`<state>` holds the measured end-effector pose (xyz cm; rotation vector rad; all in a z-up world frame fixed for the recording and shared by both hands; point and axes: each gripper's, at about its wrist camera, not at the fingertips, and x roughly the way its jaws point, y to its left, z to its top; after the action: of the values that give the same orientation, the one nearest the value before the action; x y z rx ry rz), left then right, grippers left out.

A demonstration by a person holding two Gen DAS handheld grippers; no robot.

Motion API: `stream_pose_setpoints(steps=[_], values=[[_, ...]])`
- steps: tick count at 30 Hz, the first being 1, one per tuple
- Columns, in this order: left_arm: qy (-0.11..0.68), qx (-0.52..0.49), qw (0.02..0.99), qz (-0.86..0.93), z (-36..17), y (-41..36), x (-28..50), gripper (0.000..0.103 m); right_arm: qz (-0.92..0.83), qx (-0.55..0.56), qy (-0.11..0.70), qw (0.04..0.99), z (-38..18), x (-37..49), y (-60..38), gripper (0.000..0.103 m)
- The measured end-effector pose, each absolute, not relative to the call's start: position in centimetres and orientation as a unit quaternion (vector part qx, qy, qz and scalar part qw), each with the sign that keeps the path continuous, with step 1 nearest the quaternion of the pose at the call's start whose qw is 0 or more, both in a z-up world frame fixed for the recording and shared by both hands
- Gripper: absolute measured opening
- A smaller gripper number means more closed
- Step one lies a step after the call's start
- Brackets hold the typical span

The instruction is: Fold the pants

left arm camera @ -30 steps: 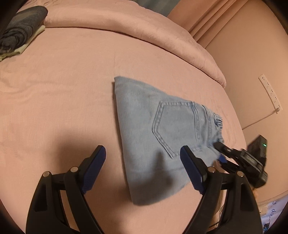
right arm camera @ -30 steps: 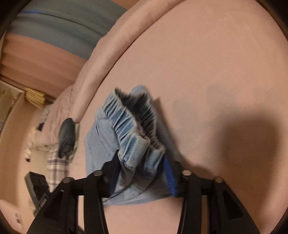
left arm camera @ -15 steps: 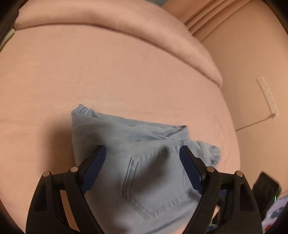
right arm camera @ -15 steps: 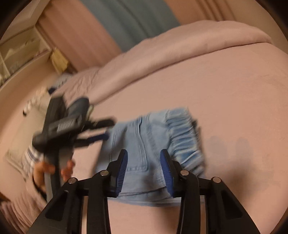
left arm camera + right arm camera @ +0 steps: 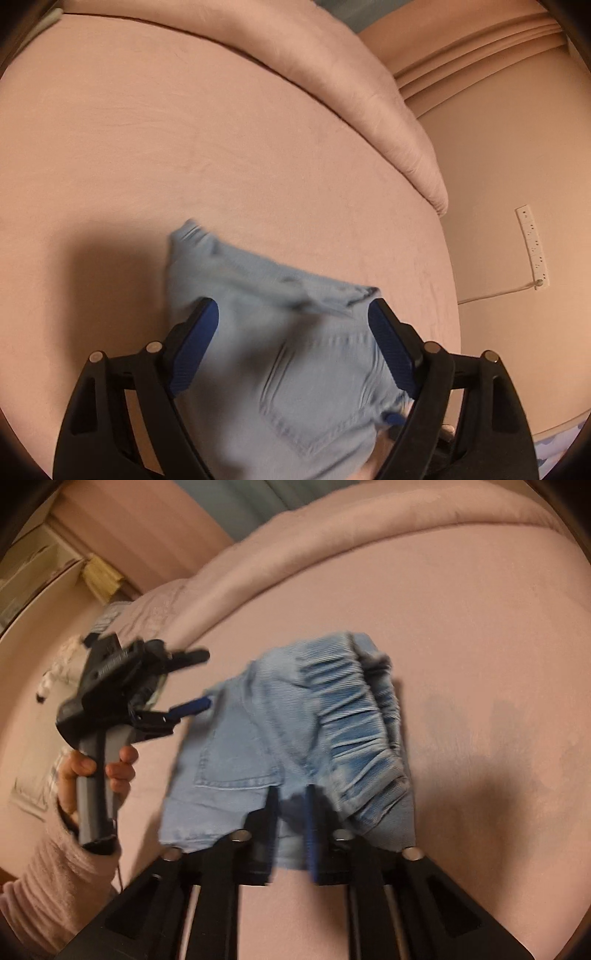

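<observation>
Light-blue pants (image 5: 280, 746), folded into a compact bundle, lie on the pink bed (image 5: 221, 155) near its right edge, back pocket facing up, gathered elastic waistband bunched at the right end. The right hand-held gripper (image 5: 291, 805) sits at the near edge of that bundle, and its jaws have just been closing: the two blue pads now stand narrow, with denim between them just left of the waistband. The picture is blurred there, so I cannot tell whether the pads press on the cloth or only straddle it.

Over on the left, the left hand-held gripper (image 5: 291, 354) hangs above the bundle with its jaws spread wide, one blue pad at the left edge of the denim and the other out by the right edge; nothing is clamped between them, the pocket lies flat beneath. From the right side you see it held out level, its fingers (image 5: 192, 709) pointing at the left edge of the pants, one fingertip just about at the cloth. A hand (image 5: 96, 775) wraps its grey handle, a fuzzy pink sleeve (image 5: 55, 878) below.

Far across the bed a rolled pink duvet (image 5: 332, 59) runs along the edge. On the wall to the right, a white power strip (image 5: 533, 247)
</observation>
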<state>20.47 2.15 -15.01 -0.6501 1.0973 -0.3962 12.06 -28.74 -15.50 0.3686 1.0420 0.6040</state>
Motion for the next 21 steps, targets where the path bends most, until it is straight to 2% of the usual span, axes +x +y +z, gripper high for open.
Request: stream_pose_setpoints(steps=[2,9,14,18,20,21], values=[[0.503,-0.309,0.785,-0.187,-15.0,2.9,18.7,0.083,0.291,0.167,0.472,0.815,-14.5,11.6,-28.9,0.038],[0.532,-0.331,0.752,-0.208,-17.7,3.4,12.3,0.081,0.304,0.148,0.464,0.819,-12.8,12.8,-26.6,0.038],[0.542,-0.335,0.739,-0.220,-19.1,2.9,9.2,0.060,0.334,0.100,0.467,0.813,-11.7,15.2,-23.0,0.038],[0.538,-0.354,0.732,-0.221,-19.5,3.9,7.7,0.050,0.353,0.054,0.483,0.799,-11.6,18.3,-18.4,0.038],[0.535,-0.371,0.727,-0.219,-20.0,4.8,7.3,0.041,0.360,0.029,0.491,0.793,-11.7,19.7,-16.3,0.038],[0.534,-0.380,0.722,-0.220,-20.2,5.1,7.2,0.040,0.367,0.017,0.498,0.786,-11.9,20.6,-15.0,0.038]])
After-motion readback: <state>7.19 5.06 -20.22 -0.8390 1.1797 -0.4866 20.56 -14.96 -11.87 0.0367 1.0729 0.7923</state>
